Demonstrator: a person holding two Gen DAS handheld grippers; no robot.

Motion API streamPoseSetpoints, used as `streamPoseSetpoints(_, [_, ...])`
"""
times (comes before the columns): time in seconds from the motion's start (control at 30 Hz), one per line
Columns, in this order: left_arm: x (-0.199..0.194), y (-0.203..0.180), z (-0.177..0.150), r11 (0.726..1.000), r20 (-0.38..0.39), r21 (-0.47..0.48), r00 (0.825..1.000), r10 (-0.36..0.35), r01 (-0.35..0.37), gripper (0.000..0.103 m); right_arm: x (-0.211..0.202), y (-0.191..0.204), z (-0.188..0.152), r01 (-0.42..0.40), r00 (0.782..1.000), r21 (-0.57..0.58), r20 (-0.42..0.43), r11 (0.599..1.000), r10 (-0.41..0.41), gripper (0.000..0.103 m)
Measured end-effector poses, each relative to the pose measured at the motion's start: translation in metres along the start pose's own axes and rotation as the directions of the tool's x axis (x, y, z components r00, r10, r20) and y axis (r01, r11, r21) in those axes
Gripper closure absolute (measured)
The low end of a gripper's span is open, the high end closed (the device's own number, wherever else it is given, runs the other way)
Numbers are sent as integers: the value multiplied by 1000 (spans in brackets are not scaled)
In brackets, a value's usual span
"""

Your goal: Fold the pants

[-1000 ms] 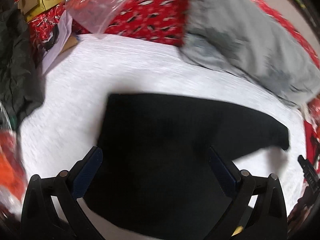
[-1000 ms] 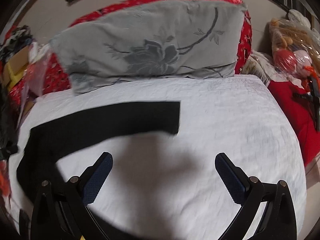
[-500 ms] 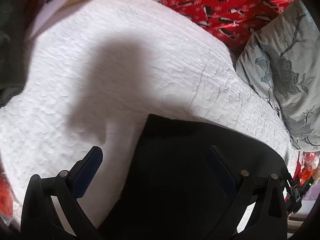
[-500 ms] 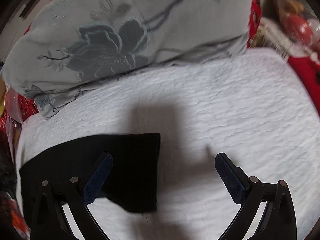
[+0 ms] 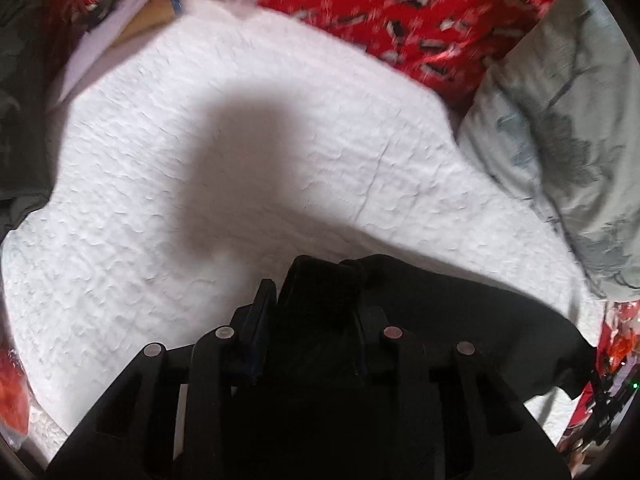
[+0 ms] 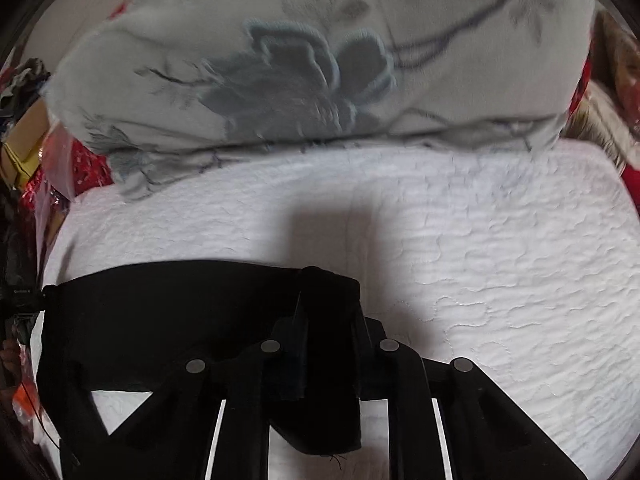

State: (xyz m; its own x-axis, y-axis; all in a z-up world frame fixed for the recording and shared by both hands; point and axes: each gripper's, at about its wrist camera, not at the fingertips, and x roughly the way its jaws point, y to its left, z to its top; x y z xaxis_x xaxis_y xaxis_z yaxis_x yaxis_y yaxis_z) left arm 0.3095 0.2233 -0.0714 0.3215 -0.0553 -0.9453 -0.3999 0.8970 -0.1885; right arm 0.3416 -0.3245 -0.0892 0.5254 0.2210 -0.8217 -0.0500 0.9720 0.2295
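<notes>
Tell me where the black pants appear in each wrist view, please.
Left wrist: black pants at bottom centre and right, pinched in the left gripper.
Right wrist: black pants at lower left, pinched in the right gripper.
Shared landmark: grey floral pillow.

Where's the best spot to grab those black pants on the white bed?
By the ends. The black fabric pants lie flat on the white quilted mattress, so only edges offer a pinch. The right gripper is shut on one end, the left gripper on the other, each coming in low from the near side.
</notes>
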Motion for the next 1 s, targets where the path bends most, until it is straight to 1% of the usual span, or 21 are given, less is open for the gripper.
streamPoseSetpoints(0.17, [-51, 15, -22, 999, 71, 14, 997, -36, 35, 73, -55, 17, -12, -44, 994, -44, 95, 998, 48, 87])
streamPoseSetpoints(0.27, [-73, 17, -43, 998, 108, 7, 992, -59, 59, 74, -89, 23, -32, -63, 987, -66, 143, 996, 72, 87])
streamPoseSetpoints(0.37, [-89, 27, -68, 996, 122, 2, 988, -91, 91, 74, -122, 25, -59, -73, 980, -83, 179, 994, 87, 87])
streamPoseSetpoints(0.47, [-95, 39, -95, 993, 119, -5, 986, -118, 119, 74, -149, 27, -93, -88, 977, -99, 188, 991, 105, 87])
streamPoseSetpoints(0.5, [-96, 44, -106, 992, 117, -9, 986, -121, 123, 74, -155, 29, -104, -85, 976, -109, 190, 990, 105, 87])
streamPoseSetpoints(0.57, [-89, 57, -123, 995, 97, -11, 990, -100, 102, 74, -165, 31, -129, -96, 975, -120, 187, 988, 118, 87])
streamPoseSetpoints(0.63, [-72, 76, -143, 997, 57, -34, 996, -70, 72, 74, -173, 30, -161, -104, 978, -132, 167, 986, 126, 82])
streamPoseSetpoints(0.67, [-59, 86, -151, 996, 18, -57, 998, -64, 65, 74, -173, 31, -174, -96, 981, -146, 151, 985, 118, 81])
streamPoseSetpoints(0.73, [-43, 101, -160, 991, -46, -105, 996, -82, 77, 74, -166, 32, -202, -50, 994, -183, 90, 982, 67, 76])
streamPoseSetpoints(0.77, [-39, 107, -164, 987, -59, -132, 993, -102, 94, 74, -162, 32, -211, -26, 997, -191, 64, 981, 39, 76])
streamPoseSetpoints(0.8, [-41, 112, -167, 980, -59, -154, 989, -134, 123, 74, -158, 29, -219, -3, 999, -189, 36, 982, 10, 75])
streamPoseSetpoints(0.83, [-47, 114, -170, 977, -49, -165, 988, -149, 139, 74, -156, 25, -224, 1, 1000, -175, 8, 984, 1, 71])
streamPoseSetpoints(0.87, [-55, 116, -172, 975, -30, -166, 988, -151, 145, 74, -159, 20, -228, 5, 1000, -158, -5, 987, -6, 69])
streamPoseSetpoints(0.9, [-65, 115, -174, 976, -5, -159, 989, -151, 148, 74, -165, 15, -231, 8, 1000, -140, -5, 990, -9, 65])
streamPoseSetpoints(0.93, [-74, 114, -176, 976, 12, -147, 987, -159, 159, 74, -172, 11, -232, 10, 1000, -129, -3, 992, -10, 55])
streamPoseSetpoints(0.97, [-81, 112, -178, 976, 22, -134, 985, -171, 173, 73, -181, 7, -232, 17, 1000, -115, 8, 993, -16, 50])
streamPoseSetpoints(1.0, [-88, 109, -181, 974, 32, -120, 982, -188, 191, 71, -192, 4, -231, 18, 1000, -100, 25, 995, -16, 41])
